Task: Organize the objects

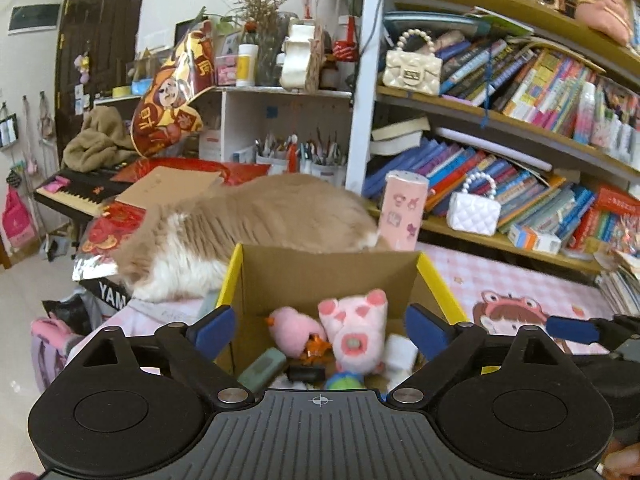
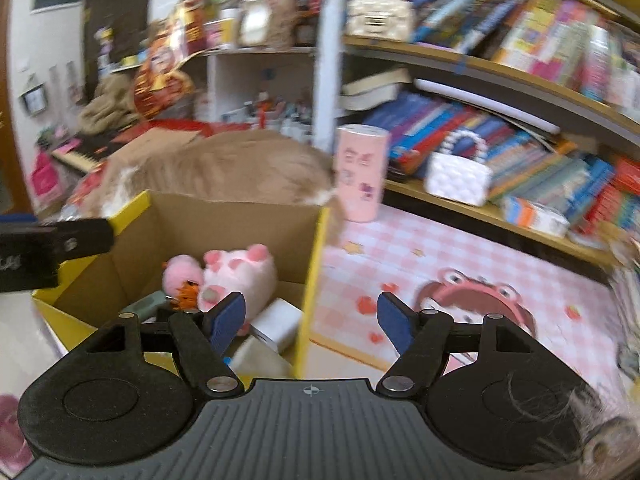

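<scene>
Cardboard box (image 1: 280,280), two pink plush toys (image 1: 358,328), both tongs empty

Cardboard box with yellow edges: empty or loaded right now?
Loaded. The open brown cardboard box with yellow edges holds a pink pig plush, a round pink bird plush, a white block and other small items.

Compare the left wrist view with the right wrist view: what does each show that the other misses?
Only the left wrist view shows the black Yamaha keyboard's lettered edge and the right gripper's blue tip at the frame's right edge.

Only the right wrist view shows the left gripper's black body at the frame's left edge, plus most of the pink checked mat.

Both show the yellow-rimmed cardboard box holding the pink pig plush, the tan-and-white cat, and the tall pink sticker-covered cylinder.
</scene>
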`<state>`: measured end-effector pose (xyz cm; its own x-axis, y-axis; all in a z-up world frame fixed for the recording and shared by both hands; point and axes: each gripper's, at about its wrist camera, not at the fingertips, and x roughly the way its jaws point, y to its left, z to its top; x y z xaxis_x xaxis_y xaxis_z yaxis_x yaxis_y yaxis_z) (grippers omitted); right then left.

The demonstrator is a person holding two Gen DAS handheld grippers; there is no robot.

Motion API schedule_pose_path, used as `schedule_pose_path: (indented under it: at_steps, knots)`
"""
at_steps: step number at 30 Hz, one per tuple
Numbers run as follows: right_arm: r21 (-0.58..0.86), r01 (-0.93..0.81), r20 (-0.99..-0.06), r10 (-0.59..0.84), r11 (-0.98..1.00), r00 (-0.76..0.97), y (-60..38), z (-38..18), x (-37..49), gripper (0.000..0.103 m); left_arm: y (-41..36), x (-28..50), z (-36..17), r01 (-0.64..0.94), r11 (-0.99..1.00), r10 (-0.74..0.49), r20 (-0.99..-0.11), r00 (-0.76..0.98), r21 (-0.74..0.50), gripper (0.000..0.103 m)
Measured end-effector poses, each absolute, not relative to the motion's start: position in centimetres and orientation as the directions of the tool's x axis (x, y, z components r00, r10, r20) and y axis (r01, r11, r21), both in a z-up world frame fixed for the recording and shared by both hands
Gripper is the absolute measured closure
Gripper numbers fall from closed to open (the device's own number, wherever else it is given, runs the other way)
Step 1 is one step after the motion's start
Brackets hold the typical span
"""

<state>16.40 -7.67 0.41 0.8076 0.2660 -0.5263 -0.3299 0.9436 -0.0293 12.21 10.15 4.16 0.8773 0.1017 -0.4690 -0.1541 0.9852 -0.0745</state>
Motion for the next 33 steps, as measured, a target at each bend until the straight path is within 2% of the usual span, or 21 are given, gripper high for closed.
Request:
schedule_pose_path:
  at_steps: [11, 19, 23, 33]
  knots:
    - [0.032, -0.128, -0.625, 0.119, 0.991, 0.772, -10.8, -2.3, 8.2, 0.032, 8.6, 6.7, 1.0, -0.114, 0.993, 0.07, -0.562, 0.824, -0.043, 0.009]
    - [0.011, 0.005, -0.64, 0.003, 1.0, 0.769, -12.3, -3.9, 2.7, 0.028, 6.7, 3.4, -0.6, -0.048, 0.999, 0.035, -0.603, 0.797, -0.005, 0.009]
    - [0.017, 0.068, -0.635, -0.041, 0.998, 0.772, -13.8, -3.5, 1.1, 0.027, 5.6, 2.8, -1.0, -0.008, 1.0, -0.01, -0.626, 0.78, -0.026, 0.009]
    - [0.021, 0.164, -0.623, -0.115, 0.986, 0.774, -16.4, -3.1, -1.1, 0.022, 2.2, 1.7, -0.5, 0.077, 0.997, -0.052, -0.597, 0.8, 0.016, 0.008]
